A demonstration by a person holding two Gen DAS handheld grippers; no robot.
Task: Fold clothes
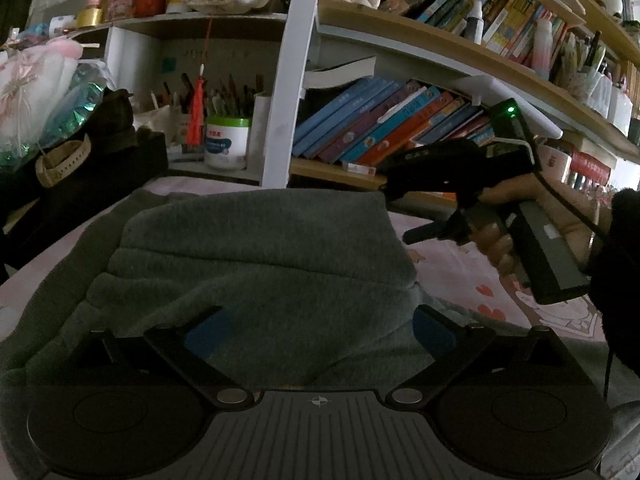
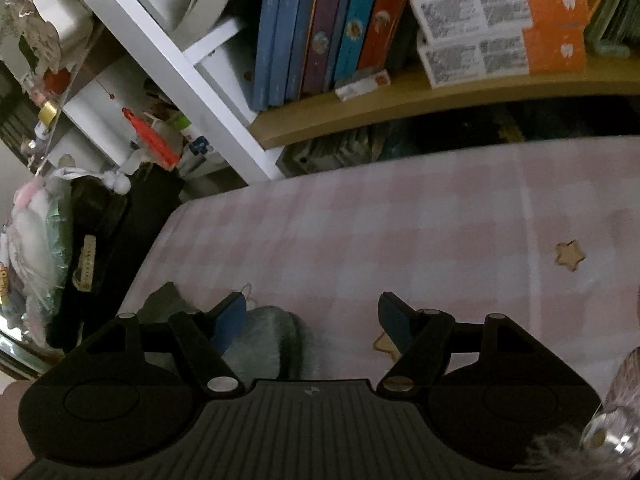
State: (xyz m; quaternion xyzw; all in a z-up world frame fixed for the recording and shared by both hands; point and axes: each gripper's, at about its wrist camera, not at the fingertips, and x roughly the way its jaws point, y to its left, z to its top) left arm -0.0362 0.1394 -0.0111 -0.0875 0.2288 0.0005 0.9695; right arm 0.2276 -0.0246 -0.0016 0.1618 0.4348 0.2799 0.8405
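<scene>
A dark grey fleece garment [image 1: 256, 264] lies bunched in folds on the pink checked sheet [image 1: 472, 276]. My left gripper [image 1: 320, 330] is open right above it, blue pads spread wide over the cloth. In the left wrist view the right gripper [image 1: 420, 216] is held in a person's hand [image 1: 496, 240] just past the garment's right edge. In the right wrist view my right gripper [image 2: 312, 320] is open over the pink sheet [image 2: 400, 224], and a corner of the grey garment [image 2: 260, 340] shows beside its left pad.
A white bookshelf post [image 1: 288, 80] and shelves of books [image 1: 384, 128] stand behind the bed. A black bag [image 1: 80, 184] with a beige strap sits at the left edge. Orange boxes [image 2: 500, 24] rest on a wooden shelf [image 2: 400, 108].
</scene>
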